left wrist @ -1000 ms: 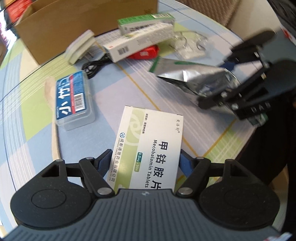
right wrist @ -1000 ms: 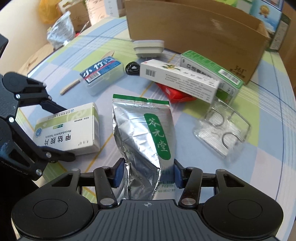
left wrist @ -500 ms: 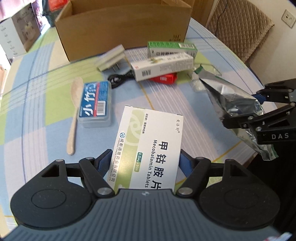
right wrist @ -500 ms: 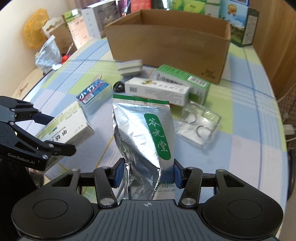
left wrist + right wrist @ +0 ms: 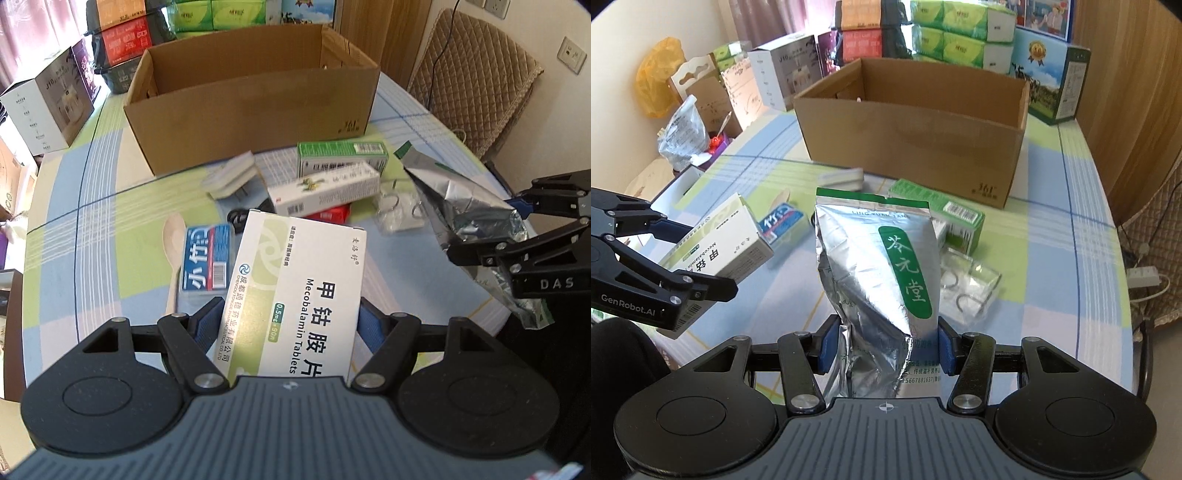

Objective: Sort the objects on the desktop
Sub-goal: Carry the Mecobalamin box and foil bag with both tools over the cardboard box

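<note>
My left gripper [image 5: 290, 319] is shut on a white Mecobalamin tablet box [image 5: 299, 280] and holds it above the table. In the right wrist view this box [image 5: 727, 240] sits at the left in the left gripper [image 5: 701, 258]. A silver foil pouch with a green label [image 5: 879, 266] stands upright in my right gripper [image 5: 884, 347], which is shut on its lower end. From the left wrist view the pouch [image 5: 461, 199] and right gripper [image 5: 517, 236] are at the right. An open cardboard box [image 5: 251, 107] [image 5: 912, 133] stands farther back on the table.
Between the grippers and the cardboard box lie a green carton [image 5: 341, 155], a long white carton [image 5: 325, 192], a red packet [image 5: 328, 214], a blue-labelled case [image 5: 205, 262], a wooden spoon [image 5: 173, 254], a white plug [image 5: 231, 177] and a clear ring pack [image 5: 967, 288]. Stacked cartons [image 5: 960, 33] line the table's far edge.
Both grippers have risen and drawn back from the table, each still holding its object. The cardboard box's open top has come into view.
</note>
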Tool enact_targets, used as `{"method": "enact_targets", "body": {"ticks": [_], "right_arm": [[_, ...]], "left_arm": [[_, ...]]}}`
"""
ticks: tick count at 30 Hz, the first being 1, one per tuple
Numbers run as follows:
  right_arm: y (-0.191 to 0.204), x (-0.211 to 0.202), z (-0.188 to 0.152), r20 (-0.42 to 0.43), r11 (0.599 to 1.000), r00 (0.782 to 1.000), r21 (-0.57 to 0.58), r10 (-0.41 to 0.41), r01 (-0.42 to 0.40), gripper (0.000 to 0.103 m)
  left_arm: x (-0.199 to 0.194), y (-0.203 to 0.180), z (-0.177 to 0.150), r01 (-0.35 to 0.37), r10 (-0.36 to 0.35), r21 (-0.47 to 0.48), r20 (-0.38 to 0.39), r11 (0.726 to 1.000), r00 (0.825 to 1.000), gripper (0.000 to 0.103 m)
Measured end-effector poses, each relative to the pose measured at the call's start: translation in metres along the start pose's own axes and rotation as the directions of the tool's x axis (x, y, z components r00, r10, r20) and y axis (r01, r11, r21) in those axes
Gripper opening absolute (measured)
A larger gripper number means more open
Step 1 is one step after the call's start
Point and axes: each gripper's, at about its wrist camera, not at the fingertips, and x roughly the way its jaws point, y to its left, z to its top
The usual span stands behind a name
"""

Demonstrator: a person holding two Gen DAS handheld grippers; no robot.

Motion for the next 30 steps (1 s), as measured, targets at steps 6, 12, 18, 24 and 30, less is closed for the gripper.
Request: {"method": "enact_targets", "body": {"ticks": [6,12,18,24,30], "right_arm": [[0.0,-0.005,0.017,0.017,1.0,1.0,-0.012,-0.003,0.003,0.05],[-0.007,-0.007,0.034,0.031,1.0,0.999,-0.02,-0.008,0.008,0.05],[-0.016,-0.004,0.054,0.038,1.0,0.999,-0.023,-0.013,0.014,0.05],[-0.029,0.001,0.088,0.047,0.999,0.999,-0.032,-0.019,0.021,0.05],[-0.043,0.01,0.134,0.063,0.999,0.998,-0.045,-0.024,0.027,0.05]], "left_arm": [[-0.007,0.0,0.02,-0.011,0.011,0.002,0.018,1.0,1.0,0.071],[-0.011,0.004,0.041,-0.021,0.021,0.003,0.034,1.0,0.999,0.071],[-0.007,0.014,0.065,-0.033,0.033,-0.006,0.037,0.999,0.999,0.071],[-0.001,0.029,0.099,-0.043,0.043,-0.014,0.046,0.999,0.998,0.071],[0.01,0.045,0.142,-0.054,0.055,-0.015,0.058,0.998,0.997,0.071]]}}
